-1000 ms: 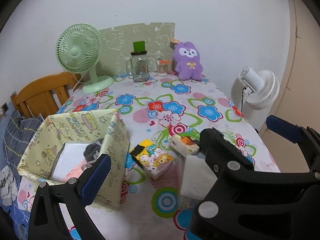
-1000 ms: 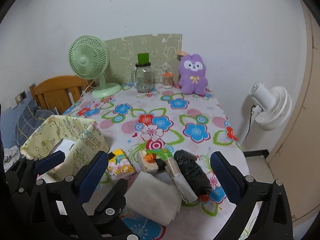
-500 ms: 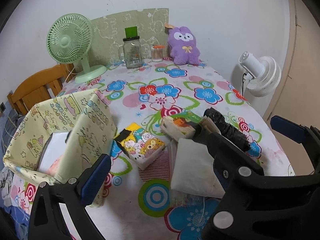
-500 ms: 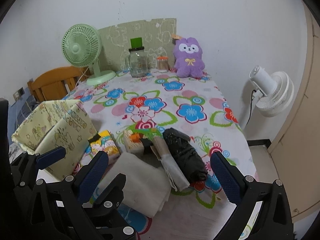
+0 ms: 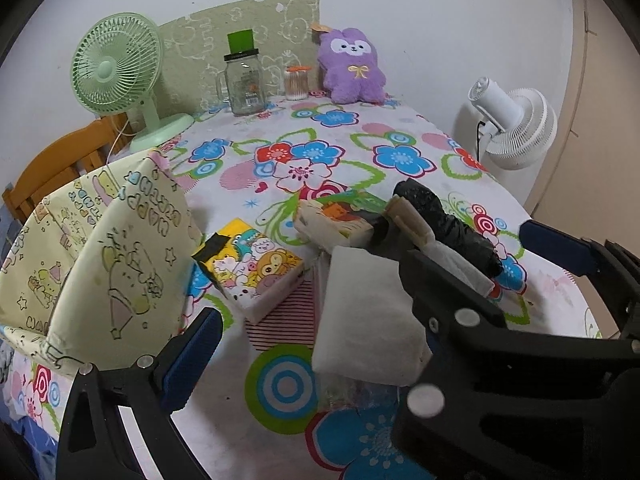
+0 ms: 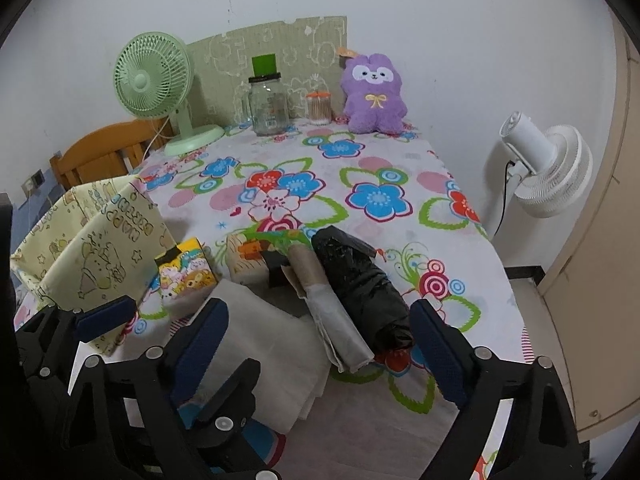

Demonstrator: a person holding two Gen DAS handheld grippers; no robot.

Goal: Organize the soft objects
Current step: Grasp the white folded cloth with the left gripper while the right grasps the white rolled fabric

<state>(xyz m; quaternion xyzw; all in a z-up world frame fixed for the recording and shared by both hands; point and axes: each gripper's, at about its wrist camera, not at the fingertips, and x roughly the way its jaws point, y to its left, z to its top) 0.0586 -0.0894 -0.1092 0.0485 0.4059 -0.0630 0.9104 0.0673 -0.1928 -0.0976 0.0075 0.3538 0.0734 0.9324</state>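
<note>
Both grippers hover over the near edge of the desk w/ floral cloth. Right gripper: jaws wide apart, nothing held. Left gripper: also spread, empty. Soft items lie clustered directly ahead: white folded cloth pad, beige rolled paper tube, black crumpled plastic roll, cartoon-print tissue pack. Tube and black roll run near-to-far, approx. in line w/ right gripper's fingers, between them in view; right is nearer. Yellow-green printed fabric storage box stands to the left, apart from the cluster; likely destination.
</note>
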